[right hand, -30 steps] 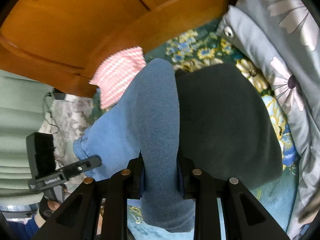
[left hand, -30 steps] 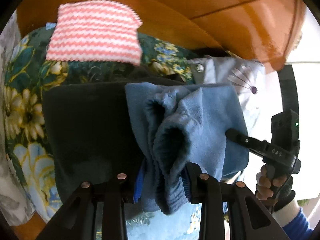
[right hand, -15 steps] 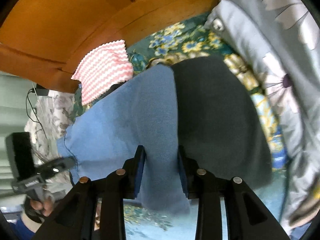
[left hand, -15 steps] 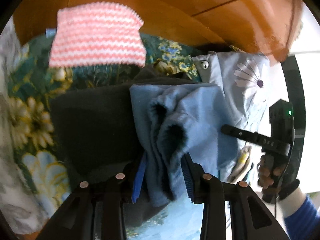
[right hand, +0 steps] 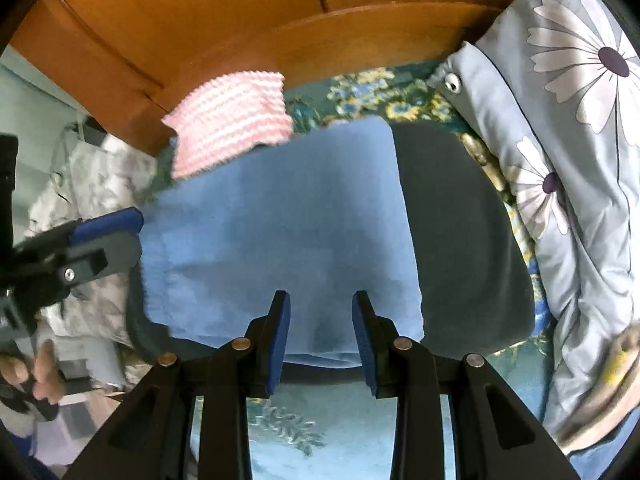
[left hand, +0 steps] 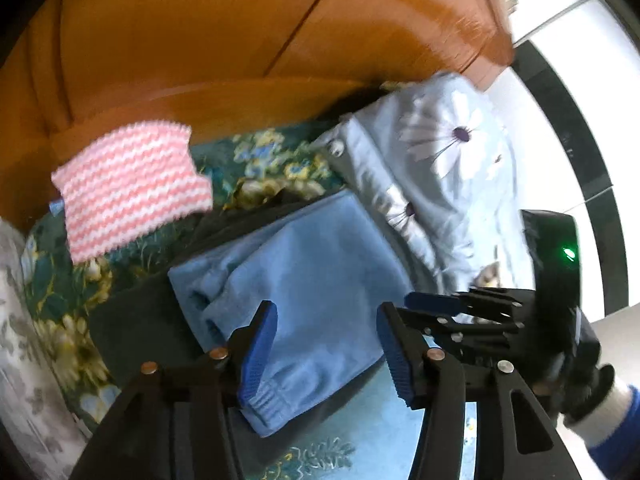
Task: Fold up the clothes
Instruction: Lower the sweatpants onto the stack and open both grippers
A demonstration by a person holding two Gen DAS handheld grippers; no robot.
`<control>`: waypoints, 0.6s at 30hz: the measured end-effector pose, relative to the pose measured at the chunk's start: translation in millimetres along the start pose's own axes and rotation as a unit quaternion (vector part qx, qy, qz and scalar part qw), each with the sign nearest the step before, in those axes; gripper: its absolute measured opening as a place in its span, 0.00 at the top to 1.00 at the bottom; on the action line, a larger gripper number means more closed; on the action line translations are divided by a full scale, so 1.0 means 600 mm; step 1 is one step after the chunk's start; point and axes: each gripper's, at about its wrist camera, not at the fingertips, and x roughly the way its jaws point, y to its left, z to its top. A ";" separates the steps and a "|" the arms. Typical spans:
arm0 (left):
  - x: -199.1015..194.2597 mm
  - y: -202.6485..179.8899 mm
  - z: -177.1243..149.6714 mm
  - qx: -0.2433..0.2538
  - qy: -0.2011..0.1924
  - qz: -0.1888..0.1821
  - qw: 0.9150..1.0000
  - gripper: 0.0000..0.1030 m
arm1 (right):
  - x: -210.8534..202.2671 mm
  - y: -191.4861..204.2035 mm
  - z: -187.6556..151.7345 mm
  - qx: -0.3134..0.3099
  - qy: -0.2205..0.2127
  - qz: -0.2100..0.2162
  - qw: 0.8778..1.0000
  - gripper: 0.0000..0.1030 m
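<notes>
A folded light blue garment [left hand: 304, 280] [right hand: 288, 236] lies flat on top of a folded dark grey garment [left hand: 132, 324] [right hand: 460, 248] on the floral bedspread. My left gripper [left hand: 326, 320] is open just above the blue garment's near cuffed edge, with nothing between its blue pads. My right gripper [right hand: 320, 304] is open too, its fingers hovering over the blue garment's near edge. In the left wrist view the right gripper [left hand: 460, 308] shows at the right, held by a hand. The left gripper [right hand: 96, 236] appears at the left of the right wrist view.
A folded pink-and-white zigzag knit [left hand: 128, 188] [right hand: 232, 120] lies behind the pile by the wooden headboard [left hand: 224, 28] [right hand: 240, 12]. A grey daisy-print duvet [left hand: 440, 168] [right hand: 560, 128] is bunched to the right. A pale grey patterned cloth [right hand: 88, 176] lies at the left.
Both grippers have let go of the blue garment and opened. It now lies flat on the dark garment instead of hanging bunched between the fingers. Both cameras have pulled back.
</notes>
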 end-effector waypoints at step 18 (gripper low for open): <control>0.033 0.002 -0.014 0.001 0.007 0.028 1.000 0.43 | 0.005 -0.017 0.007 0.034 -0.009 -0.030 0.999 0.68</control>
